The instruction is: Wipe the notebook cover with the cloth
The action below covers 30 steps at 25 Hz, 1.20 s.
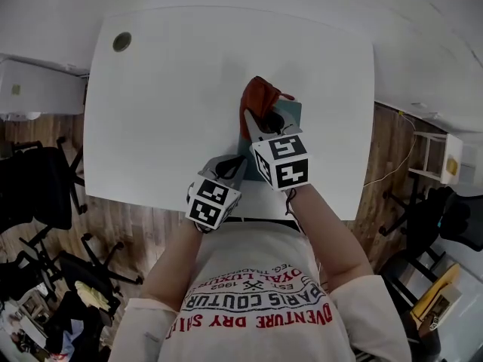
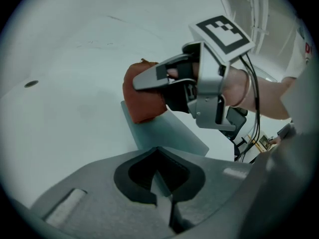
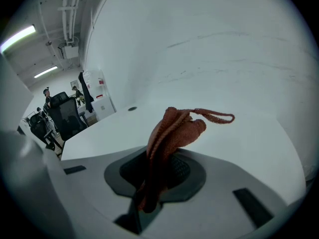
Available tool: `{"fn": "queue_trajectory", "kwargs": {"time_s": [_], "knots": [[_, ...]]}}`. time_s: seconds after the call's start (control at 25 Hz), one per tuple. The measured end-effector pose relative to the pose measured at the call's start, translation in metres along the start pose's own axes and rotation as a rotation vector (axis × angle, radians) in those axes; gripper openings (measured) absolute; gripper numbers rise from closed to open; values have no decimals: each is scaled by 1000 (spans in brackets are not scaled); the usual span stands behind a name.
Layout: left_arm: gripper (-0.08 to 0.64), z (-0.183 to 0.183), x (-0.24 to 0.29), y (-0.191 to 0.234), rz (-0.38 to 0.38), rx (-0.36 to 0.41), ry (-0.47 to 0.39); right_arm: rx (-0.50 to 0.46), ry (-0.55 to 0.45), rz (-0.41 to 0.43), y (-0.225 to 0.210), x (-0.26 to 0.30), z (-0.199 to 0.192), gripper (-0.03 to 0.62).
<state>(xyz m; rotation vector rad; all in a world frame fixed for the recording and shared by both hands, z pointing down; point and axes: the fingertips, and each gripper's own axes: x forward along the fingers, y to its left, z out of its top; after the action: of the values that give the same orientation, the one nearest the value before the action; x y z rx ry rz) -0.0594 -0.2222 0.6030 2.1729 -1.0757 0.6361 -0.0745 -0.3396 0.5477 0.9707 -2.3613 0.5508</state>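
A grey-blue notebook (image 1: 291, 115) lies flat near the front edge of the white table (image 1: 173, 96). My left gripper (image 1: 239, 162) is shut on the notebook's near corner (image 2: 164, 133); the thin cover runs into the closed jaws of the left gripper (image 2: 162, 185). My right gripper (image 1: 261, 124) is shut on a rust-red cloth (image 1: 259, 99), which rests bunched on the far end of the notebook. In the right gripper view the cloth (image 3: 172, 133) rises out of the right gripper (image 3: 148, 195), its loop sticking out to the right. The left gripper view shows the right gripper (image 2: 142, 83) pressing the cloth (image 2: 142, 103) on the cover.
A round cable hole (image 1: 121, 41) sits at the table's far left corner. Black office chairs (image 1: 34, 194) stand on the wooden floor to the left, a white cabinet (image 1: 38, 89) is beside them, and a small shelf (image 1: 434, 153) is on the right. The person's torso is close to the table's front edge.
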Motion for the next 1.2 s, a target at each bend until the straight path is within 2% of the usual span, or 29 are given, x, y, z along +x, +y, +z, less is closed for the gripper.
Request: {"fn": "queue_trajectory", "kwargs": {"time_s": [0.24,0.56,1.2], "knots": [[11,-2,-2,1,2,9,5,49,68,16,-7,31,-10,75],[11,-1,-3,2,-58,-55,32,104,86,35,-19,39,-20,78],[11,-1,0,4,-54,-50,30,165,97,-59,-72,5,-42,81]]}}
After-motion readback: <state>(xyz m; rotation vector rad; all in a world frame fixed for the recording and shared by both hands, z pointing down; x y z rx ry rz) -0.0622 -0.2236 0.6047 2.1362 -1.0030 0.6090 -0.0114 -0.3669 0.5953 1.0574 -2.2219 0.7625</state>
